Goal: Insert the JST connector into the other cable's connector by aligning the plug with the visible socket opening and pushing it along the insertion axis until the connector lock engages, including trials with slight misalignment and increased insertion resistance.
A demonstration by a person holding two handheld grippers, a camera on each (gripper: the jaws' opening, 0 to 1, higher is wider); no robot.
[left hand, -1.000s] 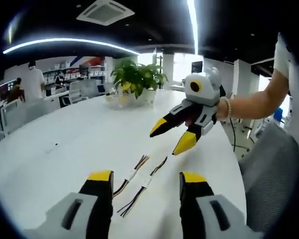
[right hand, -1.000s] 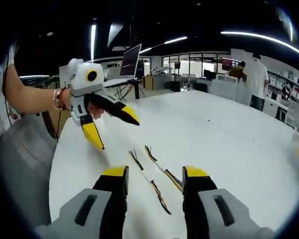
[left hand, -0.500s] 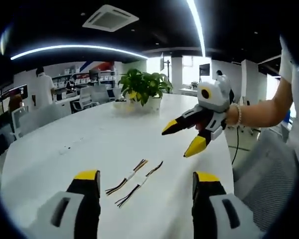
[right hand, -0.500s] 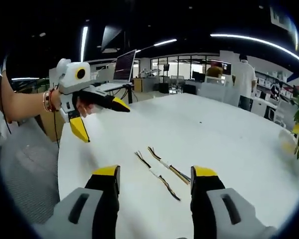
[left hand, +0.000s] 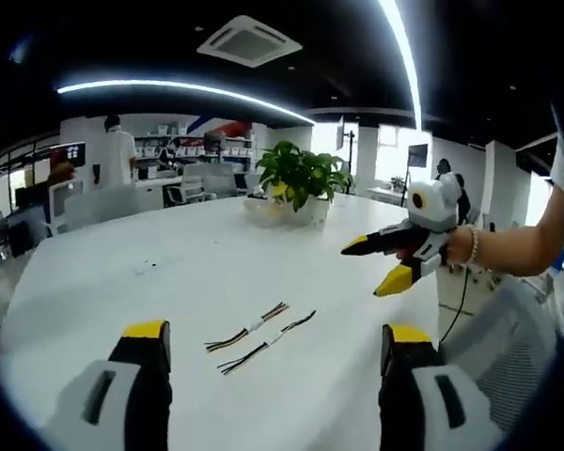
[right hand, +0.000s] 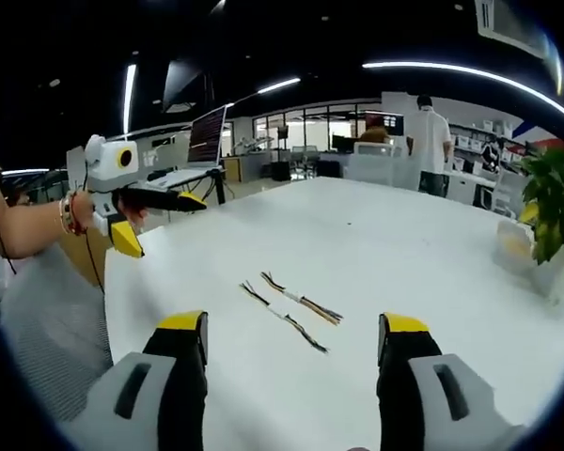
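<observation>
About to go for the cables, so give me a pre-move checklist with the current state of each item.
1. Both cables lying free on the table: ok.
2. Left tool open, holding nothing: ok.
3. Right tool open, holding nothing: ok.
4. Cables lie ahead between each tool's jaws: ok.
5. Plug and socket facing each other: cannot tell, too small.
6. Connectors mated: not ok, the cables lie apart, side by side.
</observation>
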